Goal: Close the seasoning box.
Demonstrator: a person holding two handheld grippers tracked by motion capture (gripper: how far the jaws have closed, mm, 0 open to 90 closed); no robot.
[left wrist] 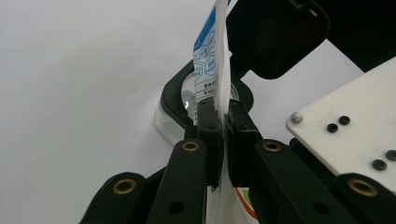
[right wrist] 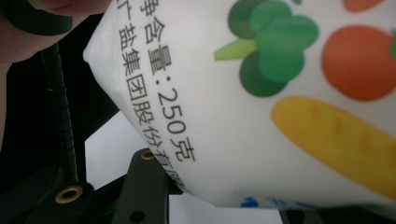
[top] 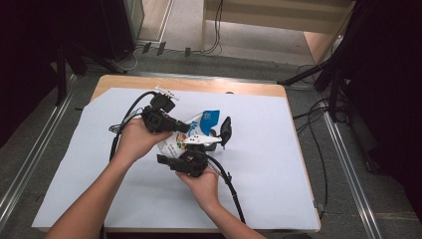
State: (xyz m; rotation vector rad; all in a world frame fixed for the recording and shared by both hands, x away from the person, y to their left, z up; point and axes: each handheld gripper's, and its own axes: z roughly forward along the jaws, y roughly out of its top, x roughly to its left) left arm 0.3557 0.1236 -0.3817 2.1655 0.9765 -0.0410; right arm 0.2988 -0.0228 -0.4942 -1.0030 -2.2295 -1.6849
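A white salt bag [top: 174, 142] with a blue top and printed vegetables is held up between both grippers over the middle of the table. My left gripper [top: 185, 127] is shut on the bag's thin flat edge [left wrist: 210, 56], its pads [left wrist: 208, 135] pinching the film. Below the bag's tip sits a small clear container [left wrist: 175, 100] with a black rim, and its black flip lid [left wrist: 275, 32] stands open. My right gripper [top: 188, 152] is under the bag's full lower part [right wrist: 261, 116], shut on it. One finger [right wrist: 142, 182] disappears behind the bag.
A white sheet [top: 278, 164] covers the wooden table. The right gripper's cable [top: 231, 189] trails toward the near edge, and the left one's cable [top: 122, 122] loops to the left. Dark stands and floor cables [top: 318, 74] lie beyond the table's right side.
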